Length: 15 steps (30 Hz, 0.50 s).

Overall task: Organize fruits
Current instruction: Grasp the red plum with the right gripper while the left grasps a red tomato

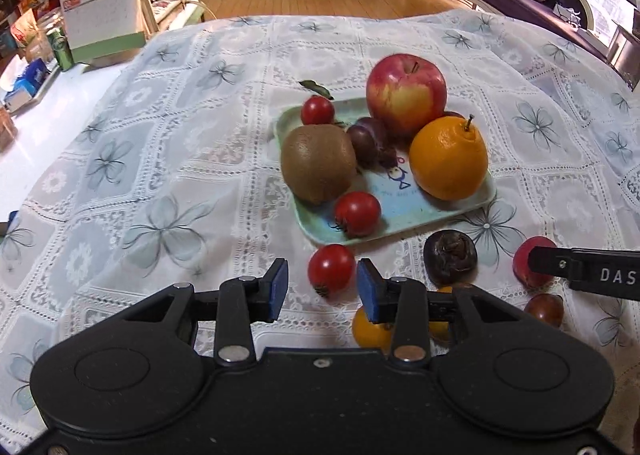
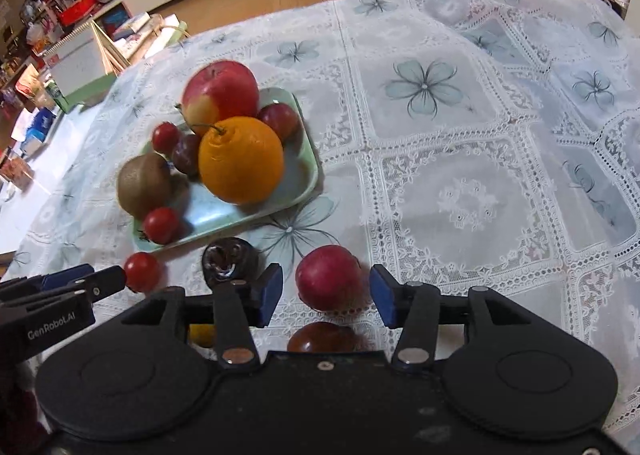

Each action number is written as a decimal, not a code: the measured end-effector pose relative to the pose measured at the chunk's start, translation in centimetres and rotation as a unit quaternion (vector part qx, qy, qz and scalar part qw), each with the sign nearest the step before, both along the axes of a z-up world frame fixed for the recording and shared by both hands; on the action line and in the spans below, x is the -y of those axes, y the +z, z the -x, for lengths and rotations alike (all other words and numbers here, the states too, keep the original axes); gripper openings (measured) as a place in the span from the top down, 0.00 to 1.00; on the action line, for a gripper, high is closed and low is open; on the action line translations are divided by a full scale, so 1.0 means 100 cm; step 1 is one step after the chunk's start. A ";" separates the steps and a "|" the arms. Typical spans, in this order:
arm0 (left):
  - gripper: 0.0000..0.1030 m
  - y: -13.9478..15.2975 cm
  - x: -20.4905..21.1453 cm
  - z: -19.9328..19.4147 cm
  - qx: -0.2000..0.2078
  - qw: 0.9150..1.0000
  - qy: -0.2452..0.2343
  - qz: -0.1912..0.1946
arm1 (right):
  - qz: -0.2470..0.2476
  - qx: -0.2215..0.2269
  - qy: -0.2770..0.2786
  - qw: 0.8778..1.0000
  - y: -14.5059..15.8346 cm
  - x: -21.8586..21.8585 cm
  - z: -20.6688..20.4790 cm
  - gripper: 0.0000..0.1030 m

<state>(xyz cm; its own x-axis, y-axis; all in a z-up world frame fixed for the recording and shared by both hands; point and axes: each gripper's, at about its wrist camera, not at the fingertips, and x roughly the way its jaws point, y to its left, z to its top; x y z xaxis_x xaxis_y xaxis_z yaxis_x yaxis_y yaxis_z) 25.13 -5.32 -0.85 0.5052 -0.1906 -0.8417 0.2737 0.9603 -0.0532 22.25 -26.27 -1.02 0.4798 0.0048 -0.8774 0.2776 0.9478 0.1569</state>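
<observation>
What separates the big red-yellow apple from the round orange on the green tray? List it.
The big red-yellow apple is blotched in two colours; the round orange is one colour. The apple sits at the pale green tray's far side, the orange nearer the tools. Both rest on the tray, stems upward.

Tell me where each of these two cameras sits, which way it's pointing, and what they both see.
Left wrist: sits on the left gripper, looks forward over its open blue pads at a cherry tomato on the lace tablecloth; the right gripper's finger pokes in at the right edge.
Right wrist: sits on the right gripper, open around a red plum; the left gripper shows at the left edge.
Shared: the green tray holding apple, orange and kiwi.
</observation>
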 end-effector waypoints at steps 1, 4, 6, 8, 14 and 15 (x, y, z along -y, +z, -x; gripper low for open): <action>0.54 -0.003 0.002 -0.002 -0.002 1.000 -0.001 -0.001 | 0.001 -0.002 -0.003 1.000 -0.002 0.000 -0.002 0.50; 0.54 -0.010 0.007 -0.007 0.002 1.000 -0.003 -0.012 | 0.007 -0.008 -0.004 1.000 -0.008 -0.001 -0.005 0.49; 0.53 -0.015 0.010 -0.010 0.006 1.000 -0.004 -0.020 | 0.011 -0.010 -0.004 1.000 -0.011 -0.002 -0.007 0.49; 0.49 -0.018 0.011 -0.012 0.005 1.000 -0.007 -0.016 | 0.011 -0.012 -0.002 1.000 -0.013 -0.002 -0.008 0.49; 0.49 -0.026 0.016 -0.016 0.003 1.000 -0.009 -0.017 | 0.018 -0.010 0.003 1.000 -0.017 -0.005 -0.007 0.49; 0.49 -0.027 0.017 -0.017 0.001 1.000 -0.009 -0.016 | 0.016 -0.008 0.002 1.000 -0.017 -0.004 -0.007 0.49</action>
<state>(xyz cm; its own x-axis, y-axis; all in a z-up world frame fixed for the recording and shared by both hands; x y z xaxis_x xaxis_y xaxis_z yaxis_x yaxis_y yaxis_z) 26.78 -6.98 -3.58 0.5035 -0.1721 -0.8467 0.2912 0.9564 -0.0212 22.92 -25.85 -2.72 0.4652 -0.0225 -0.8849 0.2764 0.9534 0.1210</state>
